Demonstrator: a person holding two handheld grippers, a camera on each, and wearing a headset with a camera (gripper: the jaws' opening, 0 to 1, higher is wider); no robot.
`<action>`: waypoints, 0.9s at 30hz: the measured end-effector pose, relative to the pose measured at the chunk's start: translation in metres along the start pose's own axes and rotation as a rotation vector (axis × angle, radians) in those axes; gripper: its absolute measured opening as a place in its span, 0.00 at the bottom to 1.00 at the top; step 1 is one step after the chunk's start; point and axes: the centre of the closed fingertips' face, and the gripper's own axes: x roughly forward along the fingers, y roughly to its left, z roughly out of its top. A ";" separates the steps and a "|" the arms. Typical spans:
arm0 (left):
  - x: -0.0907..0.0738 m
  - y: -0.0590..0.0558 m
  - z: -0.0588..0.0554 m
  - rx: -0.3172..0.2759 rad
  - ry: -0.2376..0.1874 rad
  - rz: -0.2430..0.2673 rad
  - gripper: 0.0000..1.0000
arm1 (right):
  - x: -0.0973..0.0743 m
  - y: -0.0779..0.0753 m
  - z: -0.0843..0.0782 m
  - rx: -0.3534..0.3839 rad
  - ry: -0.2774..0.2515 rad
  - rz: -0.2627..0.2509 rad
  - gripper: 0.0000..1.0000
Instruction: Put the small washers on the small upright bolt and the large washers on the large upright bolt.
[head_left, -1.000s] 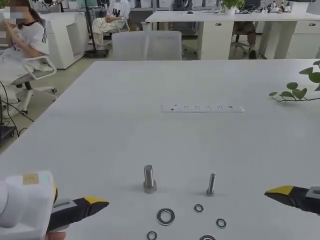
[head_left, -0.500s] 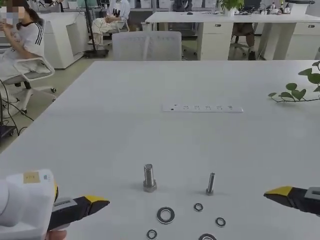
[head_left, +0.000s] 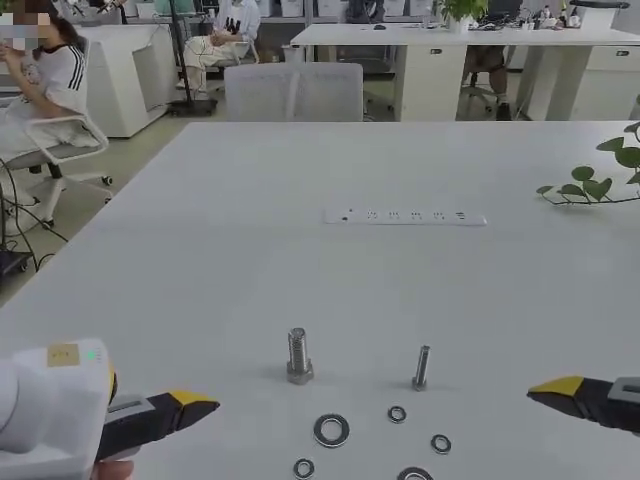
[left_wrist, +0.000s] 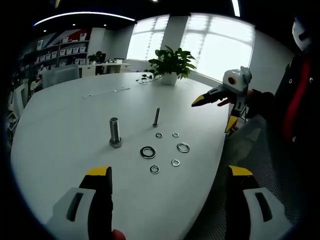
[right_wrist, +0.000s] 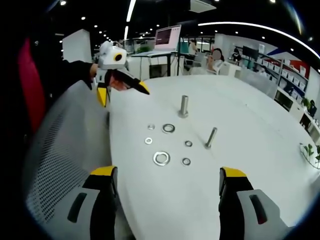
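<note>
White table (head_left: 300, 270): washers (head_left: 331, 431) near large bolt (head_left: 298, 357), small bolt (head_left: 421, 368); left gripper (left_wrist: 169, 171), right gripper (right_wrist: 169, 171) jaws released; power strip (head_left: 405, 216) print unreadable.

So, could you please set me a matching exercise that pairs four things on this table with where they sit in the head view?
Things:
1. large bolt
2. small bolt
3. power strip
4. leafy sprig

Places:
A. lying flat, beyond both bolts
B. upright, the right-hand one of the pair
C. at the right edge of the view
D. upright, the left-hand one of the pair

Pairs: 1-D, 2-B, 3-A, 4-C.
</note>
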 end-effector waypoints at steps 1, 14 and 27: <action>0.000 0.000 0.000 -0.001 0.000 0.001 0.94 | 0.000 0.000 0.000 0.001 -0.001 0.001 0.85; 0.000 0.001 0.000 -0.005 -0.004 0.007 0.95 | 0.003 -0.001 -0.002 -0.005 0.015 0.012 0.85; -0.001 0.002 0.001 -0.006 -0.008 0.010 0.93 | 0.004 0.002 -0.003 -0.023 0.042 0.024 0.84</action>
